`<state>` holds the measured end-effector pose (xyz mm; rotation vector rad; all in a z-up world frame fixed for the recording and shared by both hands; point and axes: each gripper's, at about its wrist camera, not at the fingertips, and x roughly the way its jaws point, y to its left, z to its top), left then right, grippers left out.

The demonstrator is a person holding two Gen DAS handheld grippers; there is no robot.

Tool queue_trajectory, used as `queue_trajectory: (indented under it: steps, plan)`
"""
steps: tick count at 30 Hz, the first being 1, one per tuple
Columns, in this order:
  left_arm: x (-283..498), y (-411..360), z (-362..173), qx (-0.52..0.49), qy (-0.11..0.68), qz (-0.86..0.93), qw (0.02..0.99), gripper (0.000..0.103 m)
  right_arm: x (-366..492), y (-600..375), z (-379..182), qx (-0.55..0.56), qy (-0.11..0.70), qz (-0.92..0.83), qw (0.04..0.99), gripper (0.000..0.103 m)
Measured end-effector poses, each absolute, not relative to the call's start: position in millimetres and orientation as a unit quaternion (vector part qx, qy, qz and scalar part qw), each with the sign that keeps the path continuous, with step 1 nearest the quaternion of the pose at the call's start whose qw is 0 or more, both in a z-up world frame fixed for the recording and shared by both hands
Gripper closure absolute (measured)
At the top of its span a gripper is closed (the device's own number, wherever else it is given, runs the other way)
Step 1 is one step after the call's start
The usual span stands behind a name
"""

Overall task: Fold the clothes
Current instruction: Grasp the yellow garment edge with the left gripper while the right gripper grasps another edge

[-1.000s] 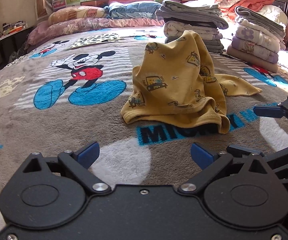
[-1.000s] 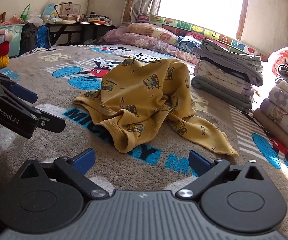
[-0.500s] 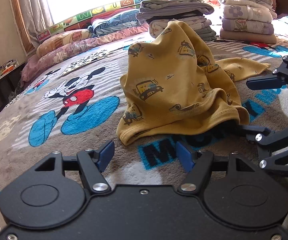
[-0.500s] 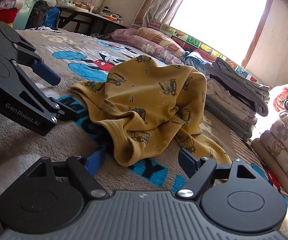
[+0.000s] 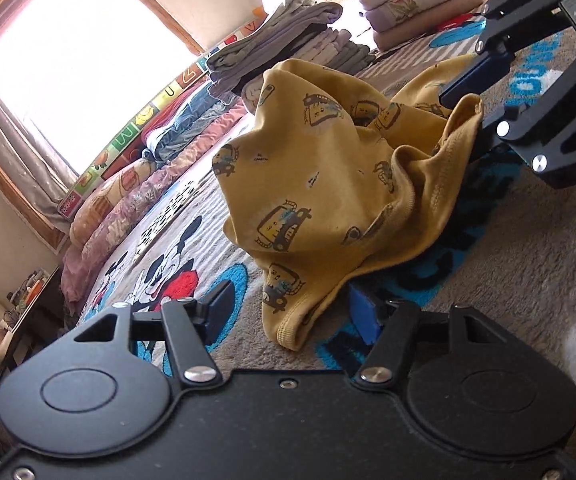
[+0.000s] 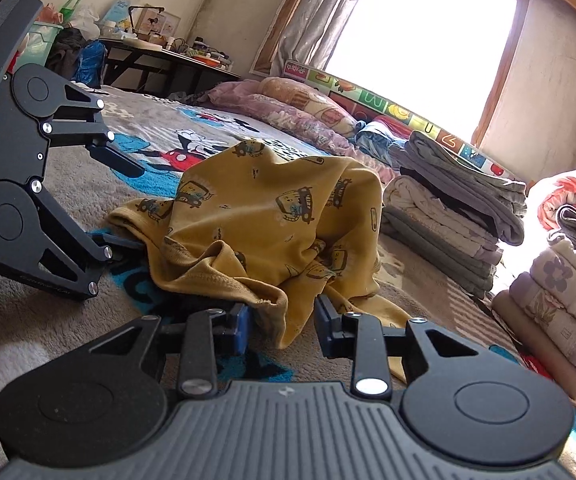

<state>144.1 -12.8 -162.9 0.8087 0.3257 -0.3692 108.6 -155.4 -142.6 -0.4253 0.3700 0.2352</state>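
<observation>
**Both tools closing on a yellow garment on the bed**

A crumpled yellow garment (image 5: pixel 327 184) printed with small cartoon cars lies heaped on a grey cartoon-mouse blanket (image 5: pixel 507 280) that covers the bed.

The left tool (image 5: pixel 291 314) sits low at the near hem of the garment. Its jaws are closing, with the hem corner hanging between them; the pads do not yet press on the cloth.

The right tool (image 6: pixel 280 324) is at another edge of the same garment. Its jaws are also closing, a fold of hem lies between the blue pads, and a gap still shows on the right side.

Behind the garment stand stacks of folded clothes (image 6: pixel 451 216), with pillows (image 6: pixel 288 108) along the window (image 6: pixel 419 28).
</observation>
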Motion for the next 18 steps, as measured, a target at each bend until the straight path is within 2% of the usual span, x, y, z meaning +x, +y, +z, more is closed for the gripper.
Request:
queue_trajectory:
  steps: [5,6,7,8,10,14,16,17,18]
  plan:
    - [142.6,-16.0,-164.1,0.405,0.148,-0.172,0.886,0.051,113.4,-154.8,-143.7,-0.205,0.180,0.143,0.951,0.071]
    - [143.1,-15.7,-164.4,0.406,0.149,-0.169,0.885,0.054,114.7,-154.8,-143.3,-0.202,0.179,0.148,0.951,0.074]
    - [143.4,-15.6,-164.7,0.406,0.150,-0.168,0.885,0.055,116.7,-155.5,-142.8,-0.196,0.181,0.153,0.952,0.084]
    - [143.6,-15.6,-165.0,0.406,0.152,-0.167,0.886,0.055,118.6,-156.5,-142.6,-0.190,0.183,0.157,0.952,0.089]
    - [144.1,-15.7,-165.7,0.406,0.154,-0.164,0.885,0.058,120.4,-160.4,-141.9,-0.174,0.188,0.160,0.953,0.090]
    - [144.7,-18.4,-168.6,0.410,0.160,-0.159,0.884,0.071,117.9,-171.9,-134.7,-0.131,0.180,0.161,0.962,0.092]
    - [142.4,-20.4,-170.7,0.417,0.156,-0.147,0.883,0.089,116.9,-176.5,-131.3,-0.114,0.176,0.160,0.965,0.093]
    - [140.8,-21.2,-171.5,0.421,0.153,-0.141,0.883,0.095,115.8,-179.0,-129.9,-0.103,0.174,0.159,0.966,0.094]
    - [138.6,-20.8,-170.9,0.422,0.149,-0.136,0.884,0.095,114.4,-180.8,-128.9,-0.098,0.172,0.157,0.968,0.094]
